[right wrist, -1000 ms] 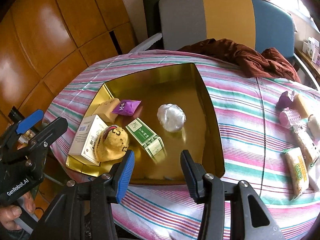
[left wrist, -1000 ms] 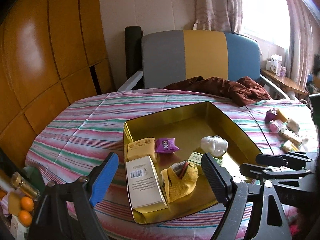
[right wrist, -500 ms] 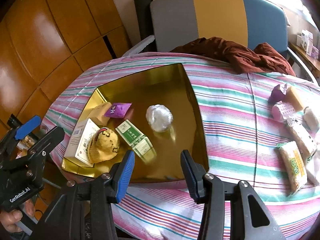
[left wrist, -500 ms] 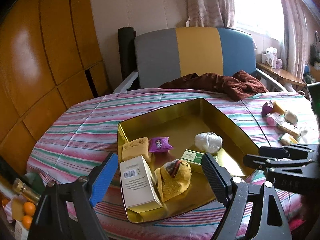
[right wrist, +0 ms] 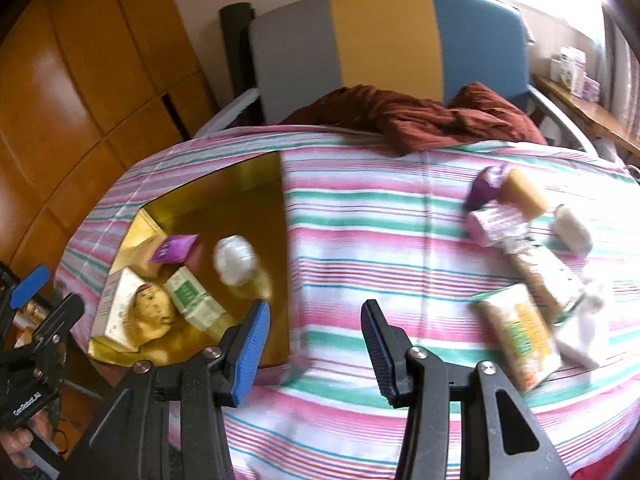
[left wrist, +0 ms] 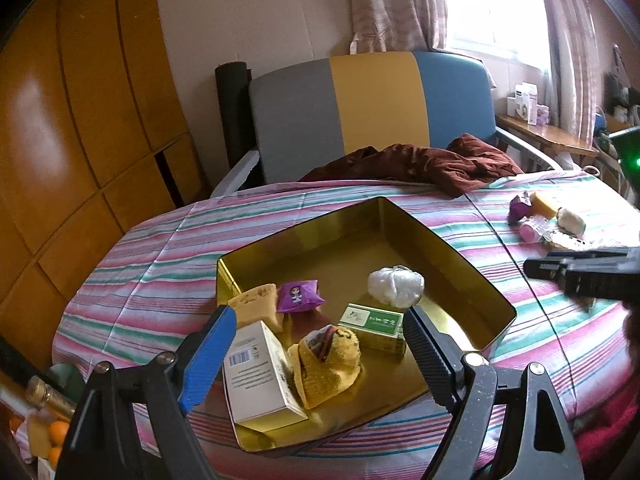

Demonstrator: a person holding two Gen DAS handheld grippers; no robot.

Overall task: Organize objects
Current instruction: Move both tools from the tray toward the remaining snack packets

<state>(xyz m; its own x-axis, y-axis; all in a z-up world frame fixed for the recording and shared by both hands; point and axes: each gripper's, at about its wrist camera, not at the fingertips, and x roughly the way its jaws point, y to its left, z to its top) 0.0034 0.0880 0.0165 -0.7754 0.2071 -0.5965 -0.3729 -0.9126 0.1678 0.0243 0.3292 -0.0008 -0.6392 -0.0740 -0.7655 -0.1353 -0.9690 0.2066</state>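
A gold tin tray on the striped table holds a white box, a yellow knit toy, a green box, a purple packet, a tan sponge and a white plastic ball. My left gripper is open and empty above the tray's near end. My right gripper is open and empty over the cloth just right of the tray. A yellow snack packet and several small items lie at the right.
A brown cloth is heaped at the table's far edge before a grey, yellow and blue chair. Wooden panels line the left wall. Oranges and a bottle sit low at the left.
My right gripper has swung to the right, from over the tray toward the loose items on the cloth. My left gripper has drawn back and risen slightly. Both stay open.
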